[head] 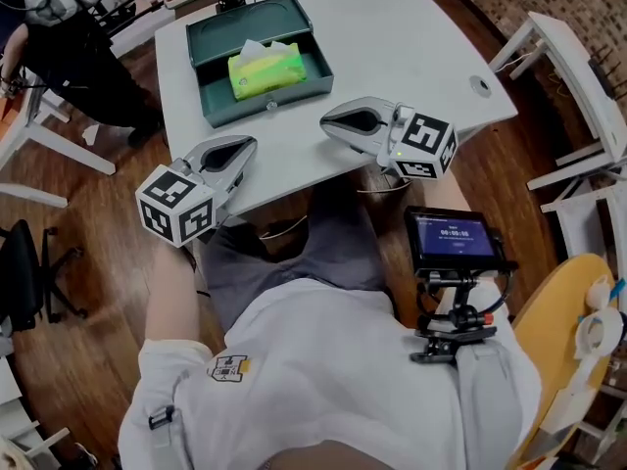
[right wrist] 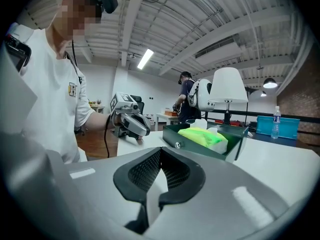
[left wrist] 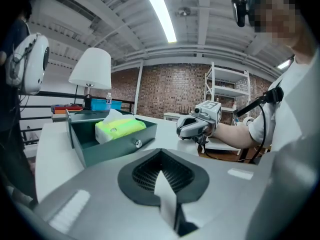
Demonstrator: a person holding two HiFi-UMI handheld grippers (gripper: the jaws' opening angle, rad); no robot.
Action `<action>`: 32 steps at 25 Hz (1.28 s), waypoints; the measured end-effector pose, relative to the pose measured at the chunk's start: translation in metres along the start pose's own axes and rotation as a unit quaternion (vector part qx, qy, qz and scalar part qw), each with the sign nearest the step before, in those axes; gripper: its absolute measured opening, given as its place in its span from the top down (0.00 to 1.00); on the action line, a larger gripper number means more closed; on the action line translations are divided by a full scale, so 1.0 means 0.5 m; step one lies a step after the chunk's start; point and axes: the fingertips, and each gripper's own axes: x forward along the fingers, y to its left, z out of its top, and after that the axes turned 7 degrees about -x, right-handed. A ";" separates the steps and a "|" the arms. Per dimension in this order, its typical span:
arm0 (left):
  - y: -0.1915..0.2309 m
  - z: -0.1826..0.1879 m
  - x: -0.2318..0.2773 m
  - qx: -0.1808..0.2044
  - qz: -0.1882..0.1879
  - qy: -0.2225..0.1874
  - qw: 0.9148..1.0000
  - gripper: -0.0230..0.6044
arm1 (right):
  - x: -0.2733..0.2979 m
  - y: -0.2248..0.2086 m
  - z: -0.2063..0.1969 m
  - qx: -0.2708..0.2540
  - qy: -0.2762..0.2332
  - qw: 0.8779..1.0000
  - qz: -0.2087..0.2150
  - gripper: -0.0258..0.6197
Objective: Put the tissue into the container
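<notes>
A yellow-green tissue pack (head: 265,70) lies inside the dark green open container (head: 265,105) on the white table (head: 392,37). The left gripper view shows the same pack (left wrist: 120,128) in the container (left wrist: 107,150), and the right gripper view shows the pack (right wrist: 202,136) in the container (right wrist: 196,148) from the other side. My left gripper (head: 245,146) hangs at the table's near edge, left of the container's front, shut with nothing in it. My right gripper (head: 329,120) rests over the table just right of the container, also shut and empty.
A small round disc (head: 479,86) lies near the table's right corner. White frames (head: 578,96) stand to the right, a black chair (head: 29,272) to the left. A person in dark clothes (head: 69,57) stands at the back left. A white lamp (left wrist: 91,69) rises behind the container.
</notes>
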 end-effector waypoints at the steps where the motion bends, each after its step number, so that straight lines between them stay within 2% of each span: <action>1: 0.000 -0.001 -0.001 0.000 0.000 0.000 1.000 0.96 | 0.002 0.002 -0.002 -0.001 0.004 1.000 0.001 0.96; 32: -0.001 0.001 -0.004 -0.001 0.001 0.000 1.000 0.96 | 0.012 0.019 -0.005 -0.021 0.018 1.000 0.002 0.96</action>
